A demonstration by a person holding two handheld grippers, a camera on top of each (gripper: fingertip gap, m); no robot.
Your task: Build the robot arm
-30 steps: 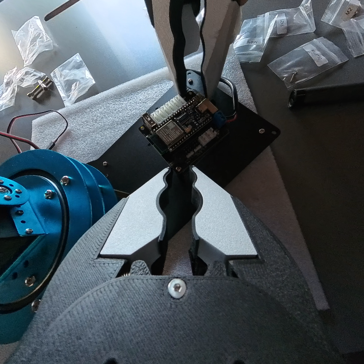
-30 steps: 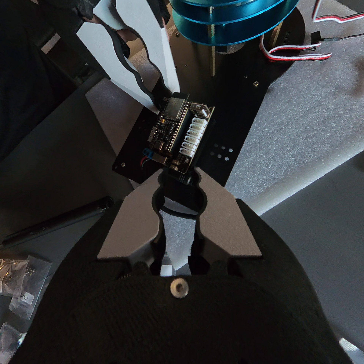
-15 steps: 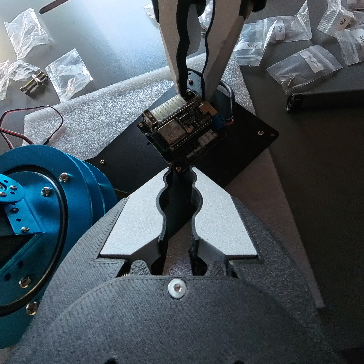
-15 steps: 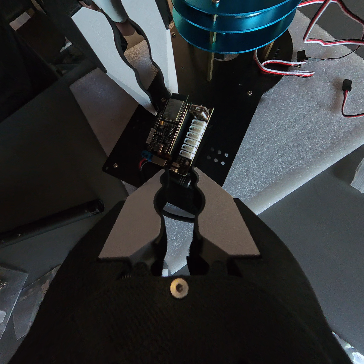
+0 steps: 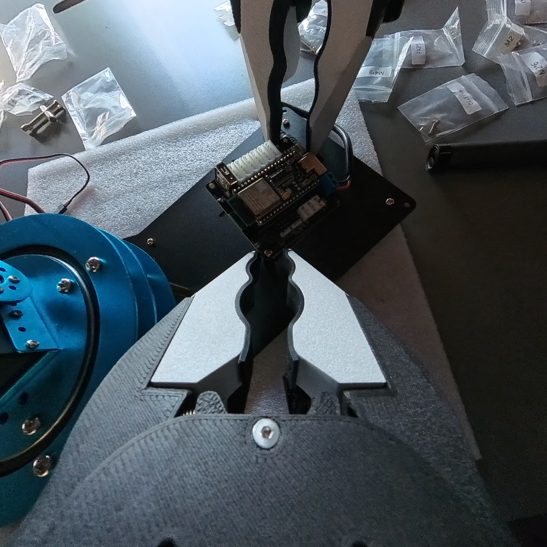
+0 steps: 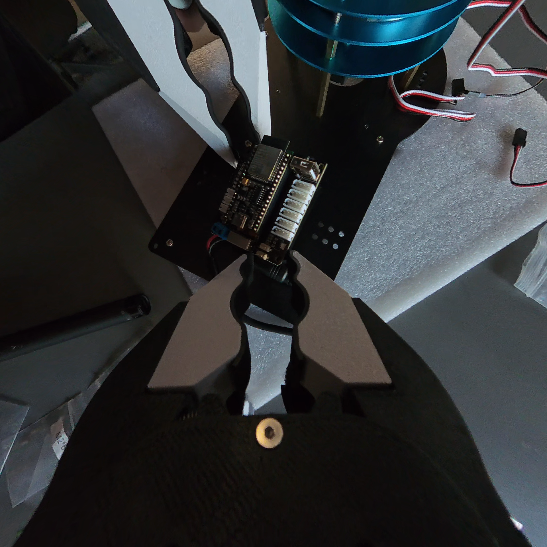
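A black circuit board (image 5: 272, 195) with white connectors and a blue terminal sits over a black base plate (image 5: 370, 225). My left gripper (image 5: 270, 255) is shut on the board's near corner. My right gripper (image 5: 291, 142) comes down from above and is shut on the opposite corner. In the right wrist view the board (image 6: 266, 201) lies between my right gripper (image 6: 269, 256) and the left gripper (image 6: 250, 149). A black plug (image 6: 278, 273) with a looped black cable sits under the corner held by the right gripper. Both pairs of jaws stand narrowly apart.
A blue stacked-disc turntable (image 5: 59, 310) stands on the plate's left; it is at the top of the right wrist view (image 6: 364, 38). Grey foam sheet (image 5: 133, 165) lies underneath. Red-white servo wires (image 6: 438, 103), small plastic bags (image 5: 453, 106), a black rod (image 5: 488, 151) and a metal part (image 5: 44, 117) lie around. Across from one pair of fingers to the other is roughly 7 cm.
Both grippers keep the same hold on the board. Both views have shifted slightly: the plate, turntable and bags drift a little, and more wires show on the right.
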